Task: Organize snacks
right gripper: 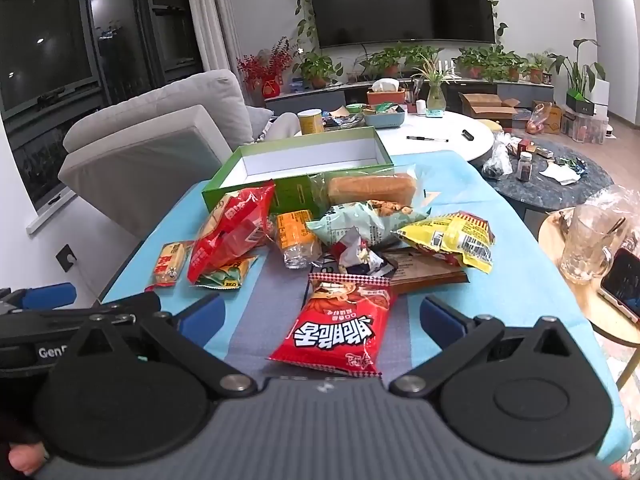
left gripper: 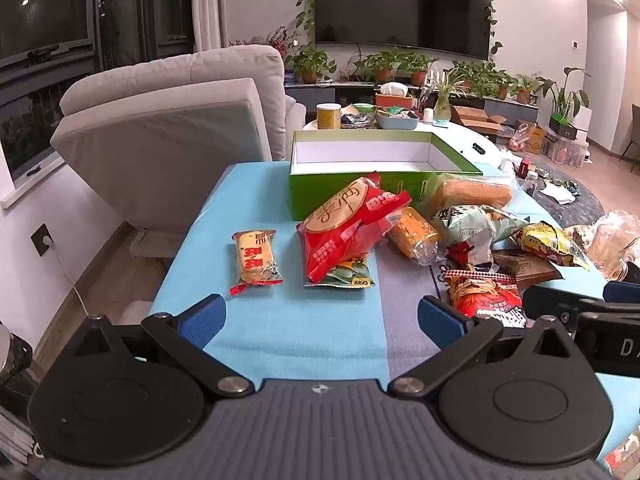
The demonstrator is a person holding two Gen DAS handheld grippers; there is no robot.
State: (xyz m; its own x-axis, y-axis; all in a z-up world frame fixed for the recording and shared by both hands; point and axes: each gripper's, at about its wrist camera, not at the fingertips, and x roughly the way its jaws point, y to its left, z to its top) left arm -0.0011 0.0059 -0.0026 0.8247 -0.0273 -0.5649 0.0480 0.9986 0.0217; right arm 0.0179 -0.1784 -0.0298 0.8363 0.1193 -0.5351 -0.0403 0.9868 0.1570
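Red noodle packet [right gripper: 335,322] sits between my right fingers [right gripper: 320,316], its long axis pointing away toward the green box [right gripper: 296,152]. Both pairs are spread apart and empty; my left fingers [left gripper: 320,316] hover over bare tabletop [left gripper: 280,320], farther off.

A table [left gripper: 280,344] under a light blue cloth with a grey strip down the middle carries everything, and at its 12 o'clock edge stands an open green box [left gripper: 320,196] with a white inside. A small cake packet [left gripper: 256,258] lies alone at 9 o'clock, a big red bag [left gripper: 348,228] rests on a green packet [left gripper: 352,276] near the centre, and a bread loaf in clear wrap [right gripper: 370,188] leans at the box. From centre toward 3 o'clock lie an orange packet [right gripper: 294,236], a pale green bag [right gripper: 360,220], a yellow bag [right gripper: 452,240] and a brown packet [right gripper: 428,272], with a red noodle snack bag [right gripper: 340,324] at 6 o'clock.
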